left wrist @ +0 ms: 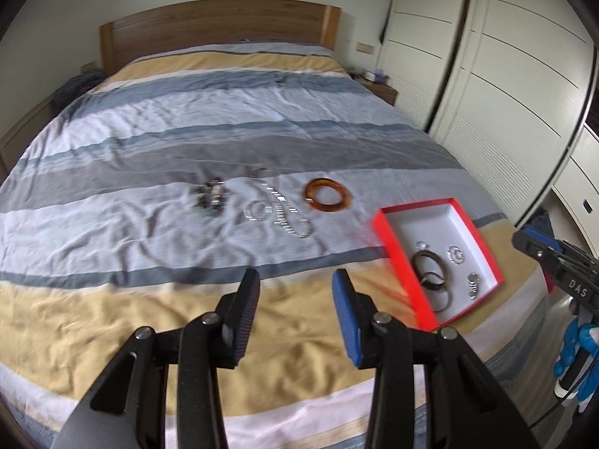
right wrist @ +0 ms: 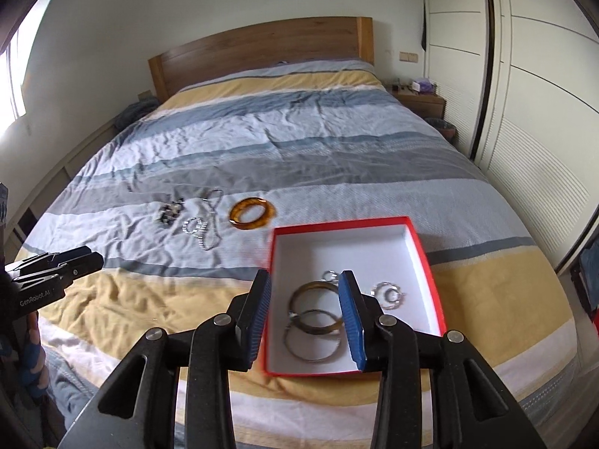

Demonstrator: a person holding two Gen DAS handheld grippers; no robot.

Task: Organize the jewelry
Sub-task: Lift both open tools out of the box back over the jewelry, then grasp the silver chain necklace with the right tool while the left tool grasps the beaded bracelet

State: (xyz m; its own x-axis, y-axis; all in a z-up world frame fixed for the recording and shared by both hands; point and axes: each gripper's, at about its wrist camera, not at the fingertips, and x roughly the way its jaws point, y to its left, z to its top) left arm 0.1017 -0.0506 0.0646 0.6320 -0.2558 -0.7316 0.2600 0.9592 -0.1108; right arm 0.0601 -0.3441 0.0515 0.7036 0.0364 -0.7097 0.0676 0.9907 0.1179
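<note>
Left hand-held gripper and right hand-held gripper both w/ jaws apart, holding nothing, above a striped bed. Right one hovers over a red box w/ bangles and rings inside. Beyond the box, on the bed: amber bangle, chain, bead cluster.

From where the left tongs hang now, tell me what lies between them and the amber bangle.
Nothing visible does. The left tongs hang open over bare bedspread; the amber bangle lies beyond, alone. The silver chain lies to its left and the red box to its right, both off the path.
</note>
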